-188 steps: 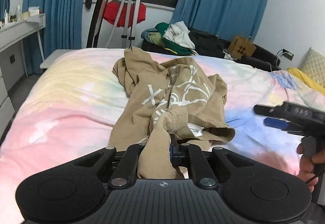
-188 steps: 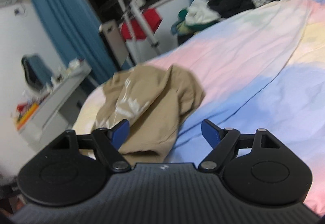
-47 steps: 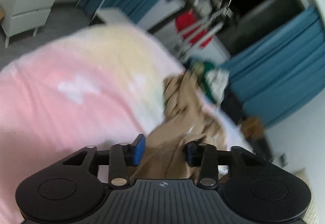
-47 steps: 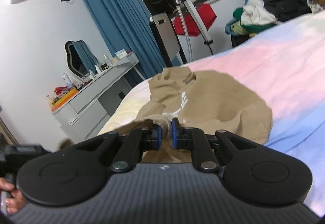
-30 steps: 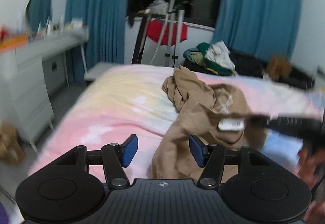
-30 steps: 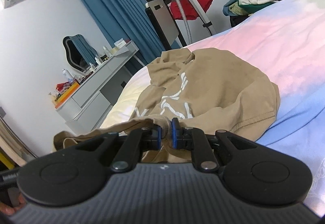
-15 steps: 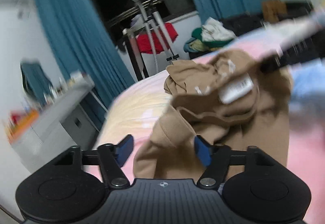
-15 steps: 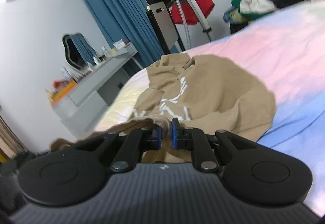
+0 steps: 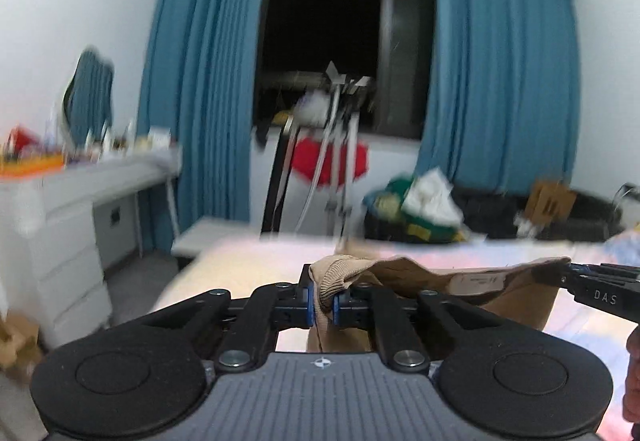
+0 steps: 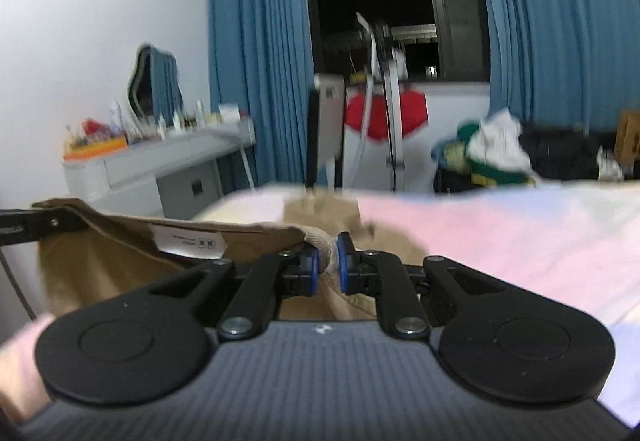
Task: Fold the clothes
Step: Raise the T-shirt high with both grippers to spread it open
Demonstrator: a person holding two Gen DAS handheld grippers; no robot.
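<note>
Folding has barely begun, I judge: the left tool and right tool each pinch a ribbed hem corner of the tan cotton sweatshirt, stretched above the pastel bed, all 2-handed folds remaining.

Two grippers: left gripper and right gripper, each clamped on one tan garment; one white label; one bed; two blue curtains; one mirror; one white dresser; one clothes pile; one red cloth
</note>
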